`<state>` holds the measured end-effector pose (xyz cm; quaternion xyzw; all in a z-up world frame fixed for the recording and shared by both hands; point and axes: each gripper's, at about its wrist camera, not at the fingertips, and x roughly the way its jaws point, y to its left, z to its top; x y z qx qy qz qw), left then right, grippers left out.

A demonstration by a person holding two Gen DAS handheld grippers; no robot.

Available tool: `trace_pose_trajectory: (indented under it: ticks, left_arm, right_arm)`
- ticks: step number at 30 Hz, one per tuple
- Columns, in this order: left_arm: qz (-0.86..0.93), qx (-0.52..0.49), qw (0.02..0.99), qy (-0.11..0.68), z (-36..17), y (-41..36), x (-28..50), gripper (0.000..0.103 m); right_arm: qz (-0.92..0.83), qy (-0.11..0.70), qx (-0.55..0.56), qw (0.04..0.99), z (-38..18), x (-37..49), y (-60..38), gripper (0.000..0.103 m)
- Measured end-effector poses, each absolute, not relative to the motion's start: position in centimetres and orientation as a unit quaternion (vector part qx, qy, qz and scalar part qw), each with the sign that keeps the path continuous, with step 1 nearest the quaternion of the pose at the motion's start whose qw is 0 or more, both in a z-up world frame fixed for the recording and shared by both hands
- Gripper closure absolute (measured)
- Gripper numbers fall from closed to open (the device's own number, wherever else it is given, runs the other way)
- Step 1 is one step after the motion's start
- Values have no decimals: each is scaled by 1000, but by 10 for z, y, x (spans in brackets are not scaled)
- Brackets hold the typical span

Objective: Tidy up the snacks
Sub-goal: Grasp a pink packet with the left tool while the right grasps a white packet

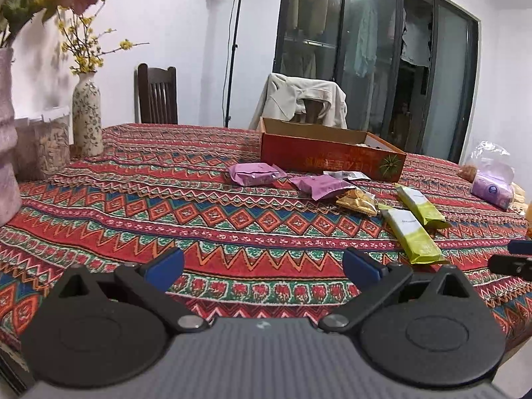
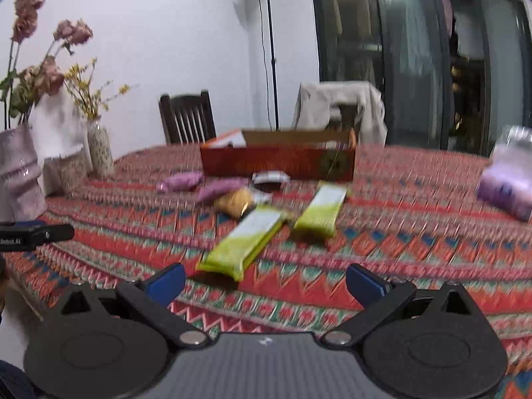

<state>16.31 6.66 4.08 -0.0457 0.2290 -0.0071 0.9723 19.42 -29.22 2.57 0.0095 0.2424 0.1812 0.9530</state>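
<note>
Loose snacks lie on the patterned tablecloth (image 1: 166, 199) before an open red cardboard box (image 1: 332, 159): two purple packets (image 1: 252, 173), a golden packet (image 1: 357, 201), and two long green bars (image 1: 412, 236). My left gripper (image 1: 262, 262) stands open above bare cloth, left of the bars. In the right wrist view my right gripper (image 2: 264, 281) is open, just short of the nearer green bar (image 2: 242, 242). The second bar (image 2: 321, 209), golden packet (image 2: 236, 201) and red box (image 2: 279, 163) lie beyond. Nothing sits between either pair of fingers.
Two vases with flowers (image 1: 87, 113) and a clear jar (image 1: 50, 146) stand at the table's left. A purple tissue pack (image 1: 492, 186) and a plastic bag lie at the right. Chairs (image 1: 156, 94), one draped with a jacket (image 1: 299, 99), stand behind the table.
</note>
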Motion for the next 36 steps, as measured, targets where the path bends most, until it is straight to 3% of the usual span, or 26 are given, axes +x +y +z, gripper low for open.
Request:
trace_pose_trajectory:
  ticks: [9, 17, 21, 25, 27, 34, 36]
  left_arm:
    - [-22, -48, 963, 265, 38, 58, 216, 0]
    - [-81, -94, 948, 293, 51, 26, 324, 0]
    - [-81, -119, 935, 325, 42, 11, 391, 16]
    - [-68, -120, 925, 353, 25, 4, 439, 18]
    - [-45, -107, 928, 354, 15, 1, 447, 18]
    - [-73, -63, 937, 337, 12, 0, 437, 40]
    - [-67, -71, 937, 336, 16, 7, 434, 41]
  right_arm:
    - [165, 254, 20, 953, 25, 221, -289, 0]
    - [158, 258, 35, 953, 28, 269, -289, 0]
    - [156, 241, 19, 958, 39, 296, -288, 0]
    - [163, 238, 14, 957, 50, 339, -284, 1]
    - [166, 243, 6, 956, 51, 363, -279, 1]
    - [205, 285, -6, 936, 51, 449, -245, 2]
    - [219, 299, -8, 929, 49, 474, -229, 3]
